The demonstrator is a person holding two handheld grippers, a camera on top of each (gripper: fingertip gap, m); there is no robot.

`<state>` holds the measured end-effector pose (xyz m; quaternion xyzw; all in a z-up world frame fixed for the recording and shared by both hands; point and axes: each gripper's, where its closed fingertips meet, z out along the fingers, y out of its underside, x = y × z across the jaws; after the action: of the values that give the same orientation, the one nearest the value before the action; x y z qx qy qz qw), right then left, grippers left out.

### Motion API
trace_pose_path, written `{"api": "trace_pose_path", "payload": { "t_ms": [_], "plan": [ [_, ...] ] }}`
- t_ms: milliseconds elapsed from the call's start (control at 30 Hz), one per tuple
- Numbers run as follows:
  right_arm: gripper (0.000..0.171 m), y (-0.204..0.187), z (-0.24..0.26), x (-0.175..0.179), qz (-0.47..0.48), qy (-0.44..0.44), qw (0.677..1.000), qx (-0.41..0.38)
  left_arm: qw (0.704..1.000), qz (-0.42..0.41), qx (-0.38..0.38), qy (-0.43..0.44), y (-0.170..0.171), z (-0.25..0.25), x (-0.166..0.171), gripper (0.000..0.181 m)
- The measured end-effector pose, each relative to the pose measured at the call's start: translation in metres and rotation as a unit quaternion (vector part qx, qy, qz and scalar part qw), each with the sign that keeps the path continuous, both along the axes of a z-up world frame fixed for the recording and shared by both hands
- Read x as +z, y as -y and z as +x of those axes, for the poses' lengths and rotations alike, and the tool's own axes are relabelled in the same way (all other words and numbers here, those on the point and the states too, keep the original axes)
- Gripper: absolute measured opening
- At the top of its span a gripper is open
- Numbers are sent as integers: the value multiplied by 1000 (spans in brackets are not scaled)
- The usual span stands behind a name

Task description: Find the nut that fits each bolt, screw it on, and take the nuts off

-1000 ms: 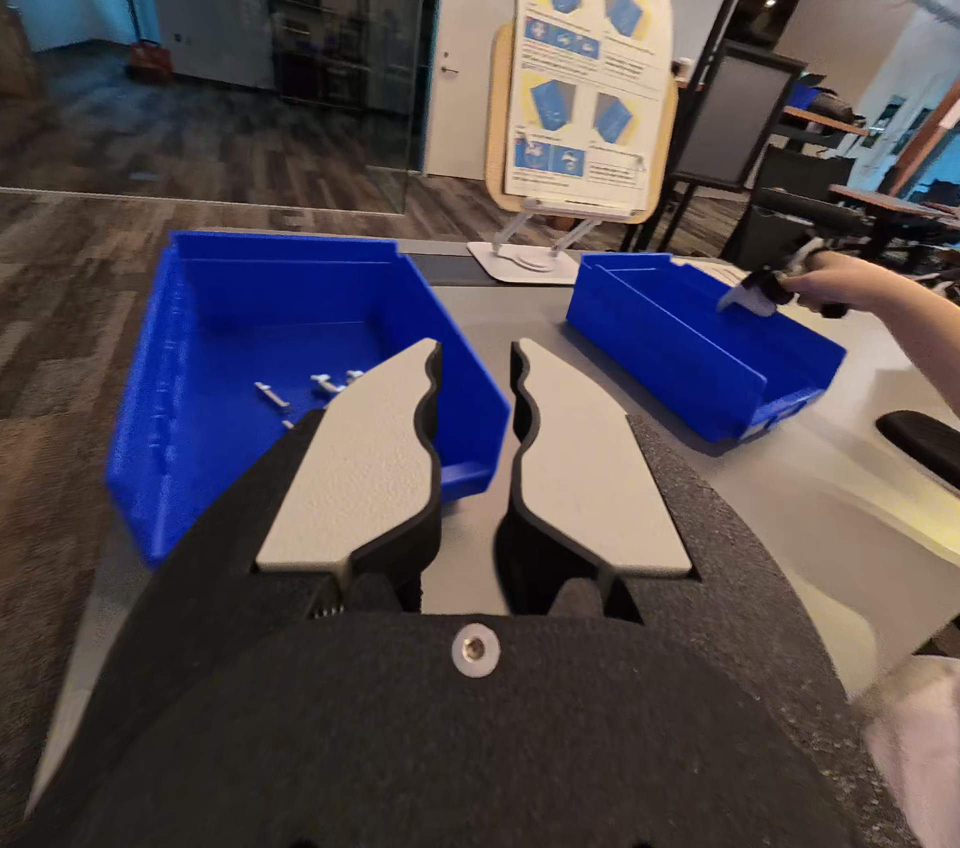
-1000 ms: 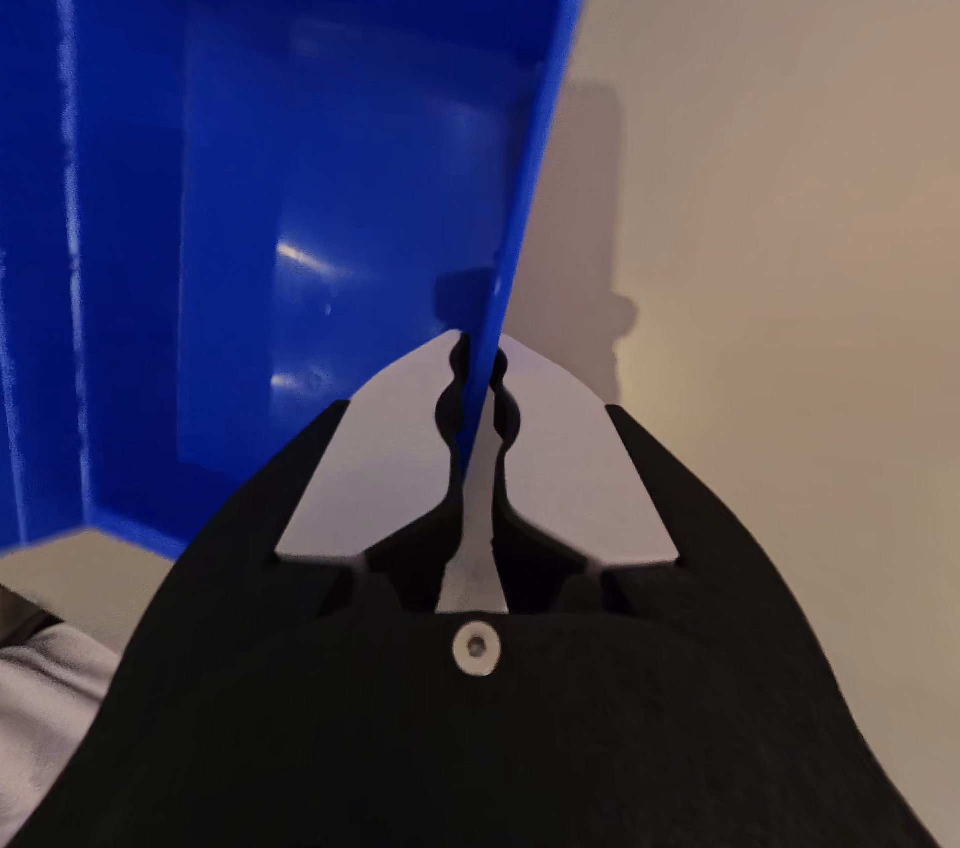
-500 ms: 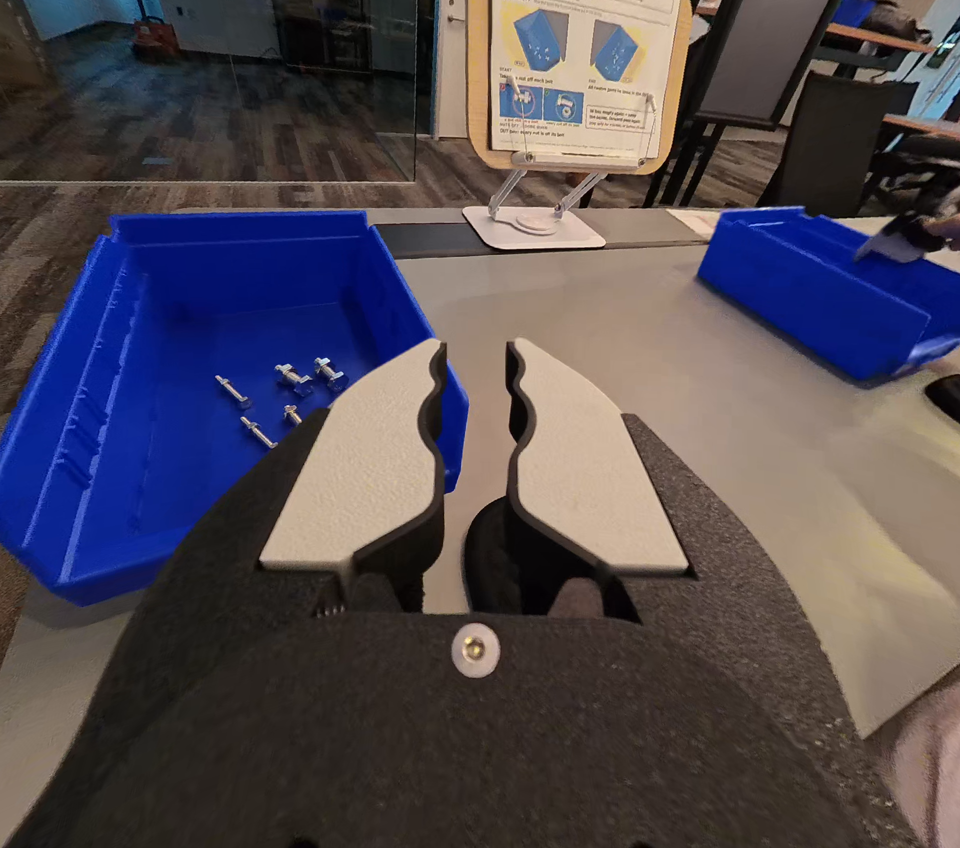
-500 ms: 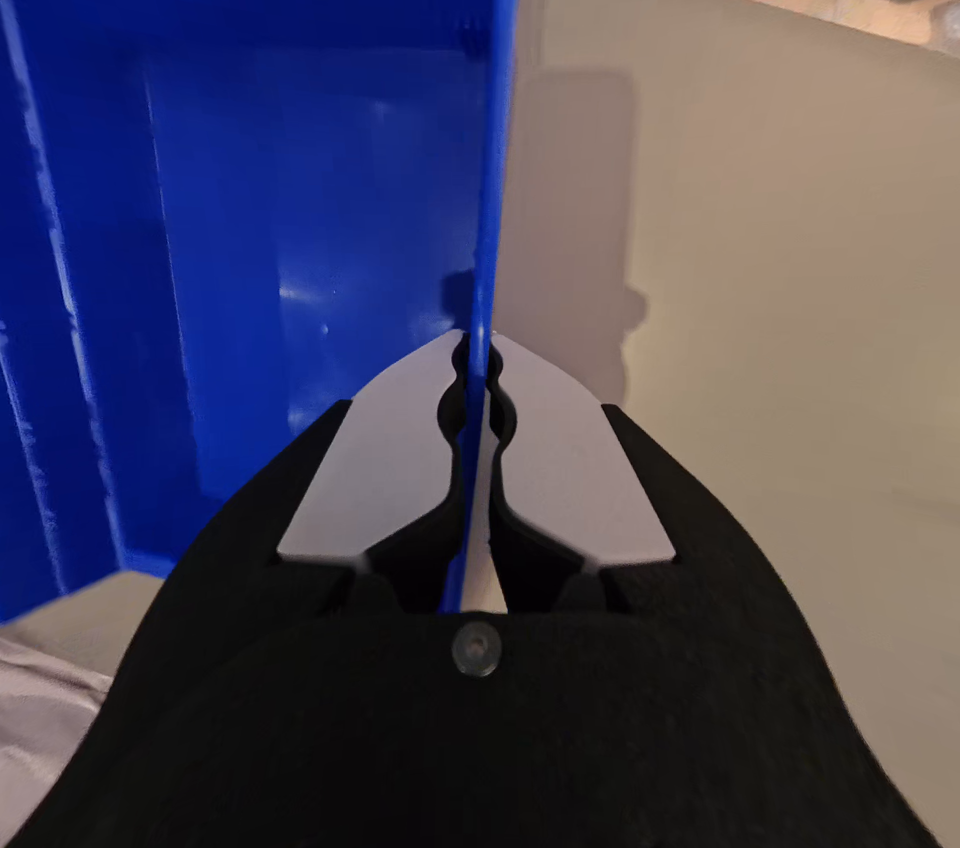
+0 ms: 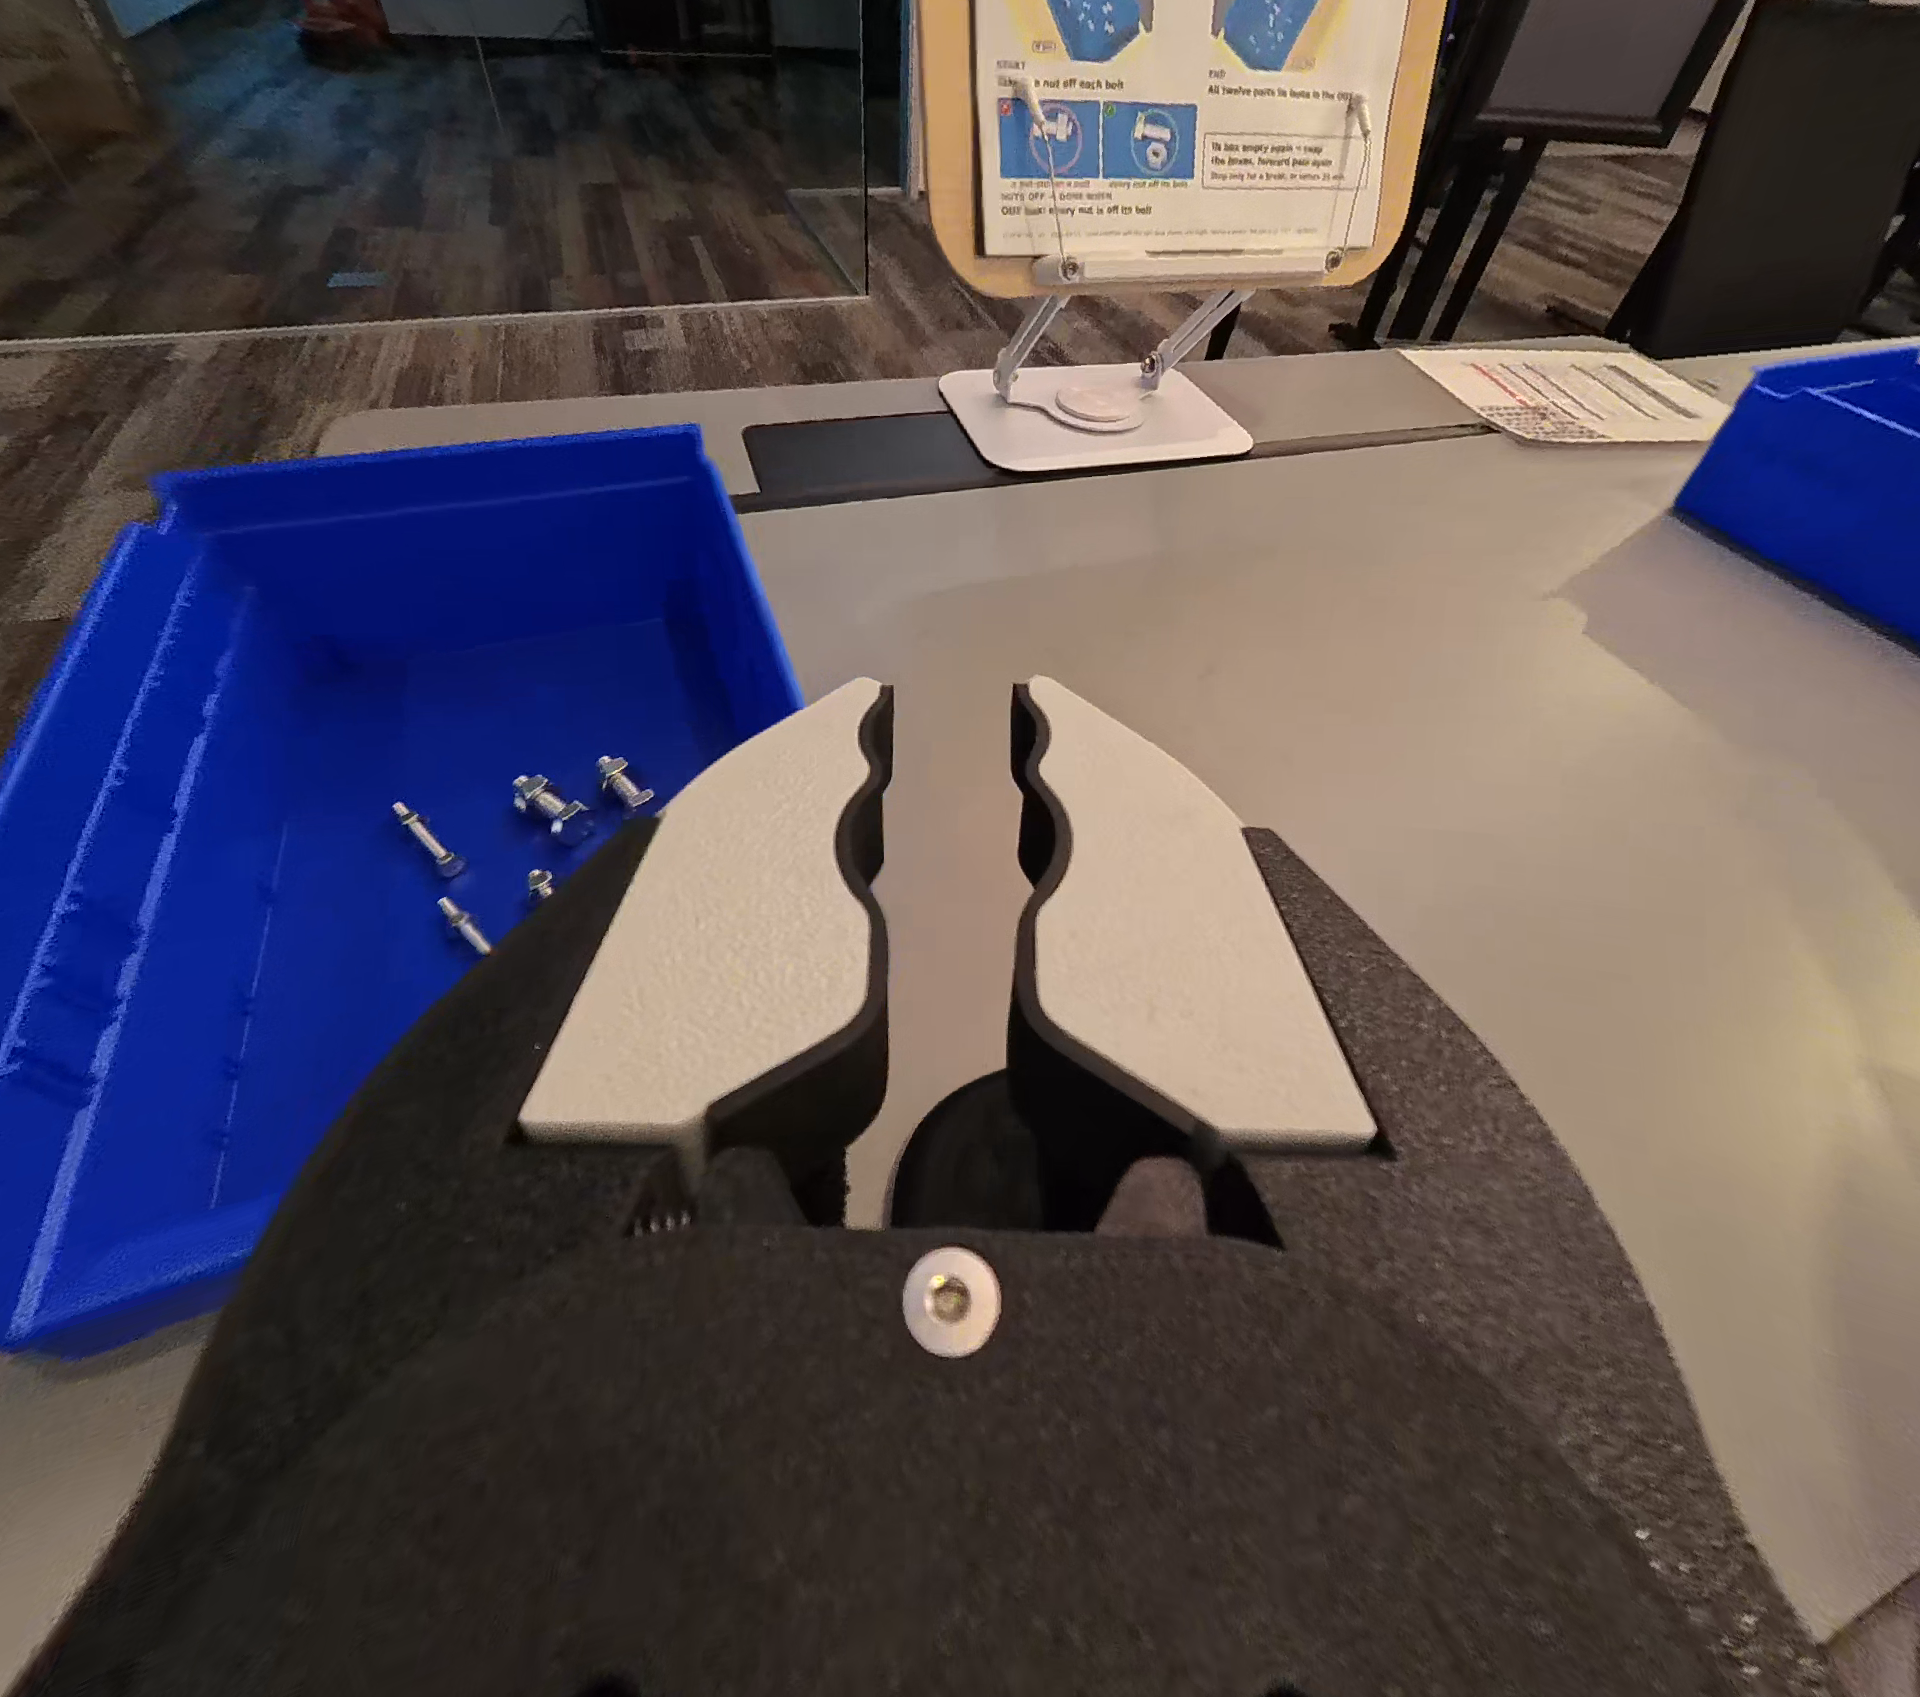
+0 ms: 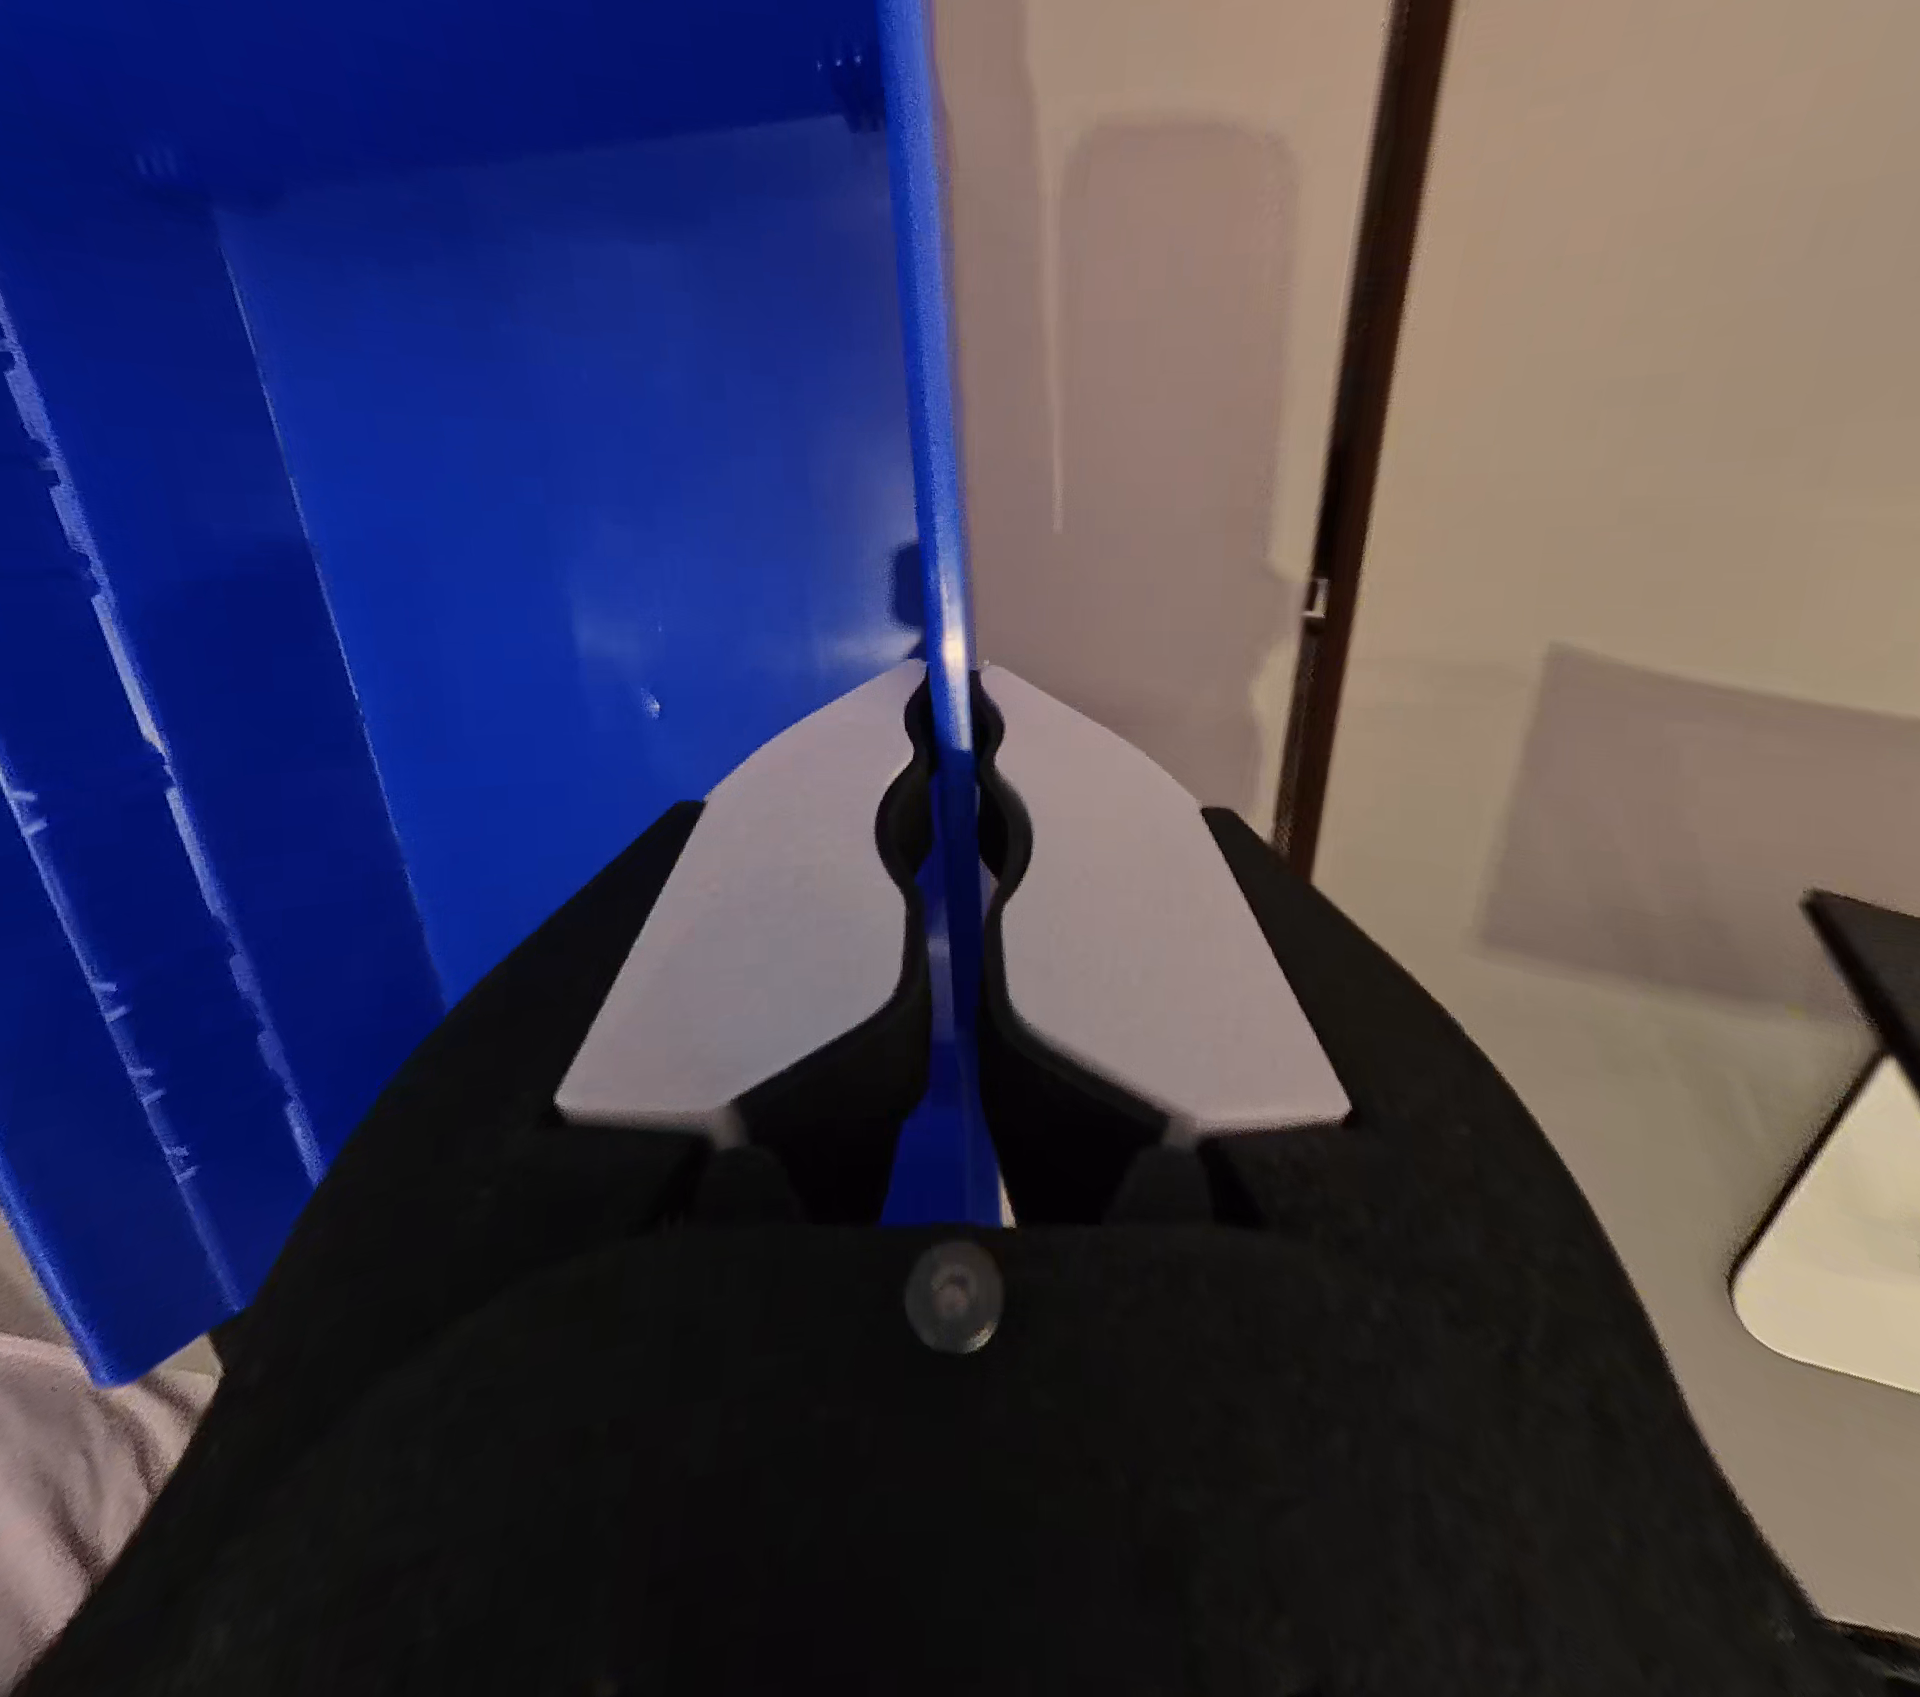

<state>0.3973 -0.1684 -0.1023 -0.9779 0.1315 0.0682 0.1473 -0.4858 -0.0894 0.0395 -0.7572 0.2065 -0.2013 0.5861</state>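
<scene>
Both tongs first: my left gripper (image 5: 951,717) hangs with its jaws parted and nothing between them, just right of the bolt bin (image 5: 125,816); my right gripper (image 6: 951,691) is clamped onto the side wall of the empty bin (image 6: 520,400), which shows well to the right of the bolt bin at the table's (image 5: 1299,712) far side. The bolts (image 5: 520,837) lie loose on the bolt bin's floor, near its right wall, several seemingly with nuts on, though that is too small to be sure. I judge them light, stiff and slick metal that will roll or twist under a careless pinch. I'd take one across its shank just below the head, leaving the nut free to turn.
</scene>
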Motion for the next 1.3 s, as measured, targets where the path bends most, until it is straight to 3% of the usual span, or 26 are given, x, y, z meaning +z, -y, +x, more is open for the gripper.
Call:
{"api": "trace_pose_path", "payload": {
  "t_ms": [333, 700, 1000, 1300],
  "plan": [
    [4, 7, 27, 0, 29, -1, 999, -33, 1000, -6, -20, -22, -18, 34, -4, 21],
    [4, -3, 4, 0, 29, -10, 996, -81, 999, -8, -50, -7, -18, 54, -6, 21],
    [4, -31, -41, 0, 18, -15, 997, -69, 997, -16, -73, -19, -13, 64, -14, 21],
    [4, -31, -44, 1, 28, 7, 1000, -1, 998, -21, -64, 11, -12, 45, -17, 21]
  ]
}}
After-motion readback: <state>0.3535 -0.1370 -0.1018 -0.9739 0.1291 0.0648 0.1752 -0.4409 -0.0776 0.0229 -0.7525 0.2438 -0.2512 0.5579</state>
